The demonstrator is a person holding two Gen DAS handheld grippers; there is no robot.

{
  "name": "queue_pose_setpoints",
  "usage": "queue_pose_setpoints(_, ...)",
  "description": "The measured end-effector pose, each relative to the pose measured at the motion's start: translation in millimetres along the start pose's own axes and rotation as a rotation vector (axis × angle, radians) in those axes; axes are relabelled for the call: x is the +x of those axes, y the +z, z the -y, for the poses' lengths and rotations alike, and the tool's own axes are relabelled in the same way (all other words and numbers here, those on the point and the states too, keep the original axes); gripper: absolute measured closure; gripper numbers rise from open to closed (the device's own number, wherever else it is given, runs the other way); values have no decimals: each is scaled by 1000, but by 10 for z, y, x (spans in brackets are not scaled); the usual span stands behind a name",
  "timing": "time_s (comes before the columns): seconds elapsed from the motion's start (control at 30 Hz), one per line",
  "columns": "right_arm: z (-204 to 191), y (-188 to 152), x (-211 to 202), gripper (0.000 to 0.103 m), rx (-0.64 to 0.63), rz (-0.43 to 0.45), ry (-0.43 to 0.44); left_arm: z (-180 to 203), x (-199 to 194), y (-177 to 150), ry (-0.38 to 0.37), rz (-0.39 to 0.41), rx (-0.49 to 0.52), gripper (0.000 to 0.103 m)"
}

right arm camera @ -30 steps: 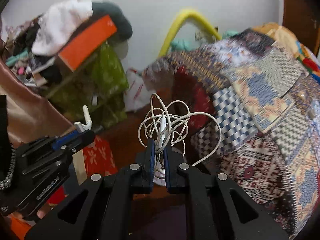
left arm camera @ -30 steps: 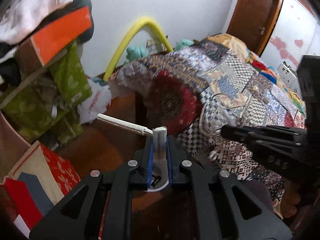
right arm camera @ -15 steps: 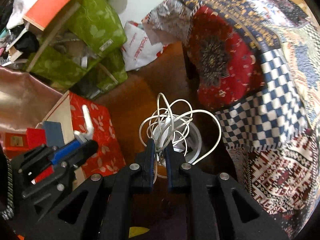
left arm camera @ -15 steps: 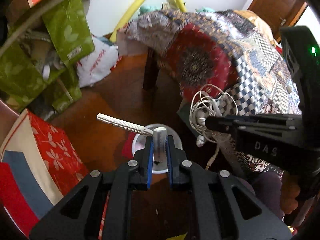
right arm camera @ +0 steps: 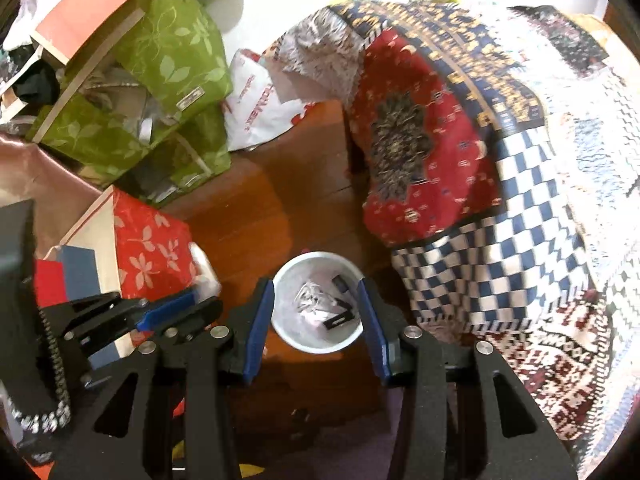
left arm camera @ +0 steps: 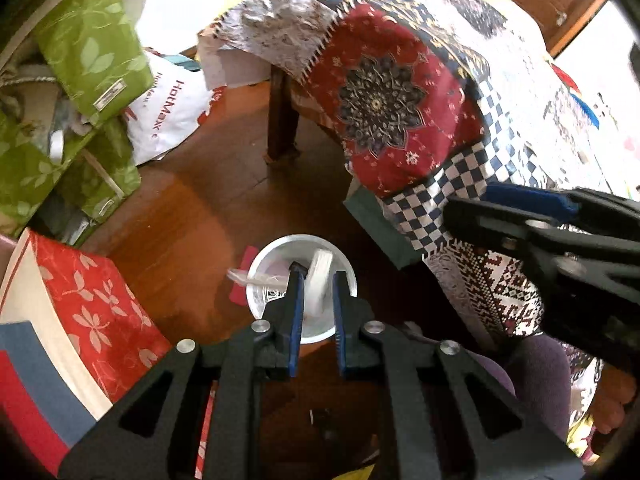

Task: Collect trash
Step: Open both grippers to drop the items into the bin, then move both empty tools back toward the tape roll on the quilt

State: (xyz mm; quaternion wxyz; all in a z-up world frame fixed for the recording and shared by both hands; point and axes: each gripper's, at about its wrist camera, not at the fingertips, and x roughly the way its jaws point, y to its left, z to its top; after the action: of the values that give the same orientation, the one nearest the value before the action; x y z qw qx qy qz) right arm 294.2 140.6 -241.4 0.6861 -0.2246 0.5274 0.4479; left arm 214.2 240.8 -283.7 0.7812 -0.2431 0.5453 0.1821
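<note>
The right wrist view looks straight down into a white round bin (right arm camera: 318, 342) on the wooden floor (right arm camera: 256, 216) and shows its contents: a tangled white cable (right arm camera: 310, 300) and small black pieces lying on the bottom. The left wrist view shows only part of that bin (left arm camera: 260, 276), since a blurred white razor (left arm camera: 318, 280) sits between the left gripper's (left arm camera: 316, 280) blue-padded fingers (left arm camera: 297, 304), its ribbed handle pointing left over the rim. That gripper is parted slightly; whether the pads touch the razor cannot be told. The right gripper (right arm camera: 316, 292) is released, jaws spread wide on either side of the bin, holding nothing. Both tools point steeply downward above the bin. A patchwork quilt (right arm camera: 500, 208) drapes beside it; a red floral box (left arm camera: 100, 312) stands nearby.
</note>
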Motion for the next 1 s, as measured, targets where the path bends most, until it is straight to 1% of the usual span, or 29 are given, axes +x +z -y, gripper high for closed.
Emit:
queue_pose_setpoints(0.07, 15, -27, -64, 64, -8, 14, -11, 45, 36, 17, 29, -10, 14, 76)
queue_pose_setpoints(0.17, 32, -79, -171, 63, -15, 27, -18, 93, 17, 0, 61, -10, 33, 76)
queue_pose_setpoints(0.33, 45, -187, -423, 64, -6, 68, -12, 145, -234, -71, 47, 32, 38, 76)
queue_pose_setpoints(0.5, 8, -307, -749, 64, -5, 131, -23, 245, -620, -120, 62, 112, 63, 76)
queue_pose_setpoints(0.7, 4, -500, -1239, 64, 7, 237, -49, 438, -1138, -194, 45, 223, 101, 76)
queue_pose_setpoints(0.83, 67, -663, -1575, 64, 43, 311, -68, 631, -1446, -269, 31, 294, 144, 76)
queue_pose_setpoints(1.0, 171, -872, -1956, 64, 84, 397, -110, 963, -1748, -378, 5, 368, 217, 72)
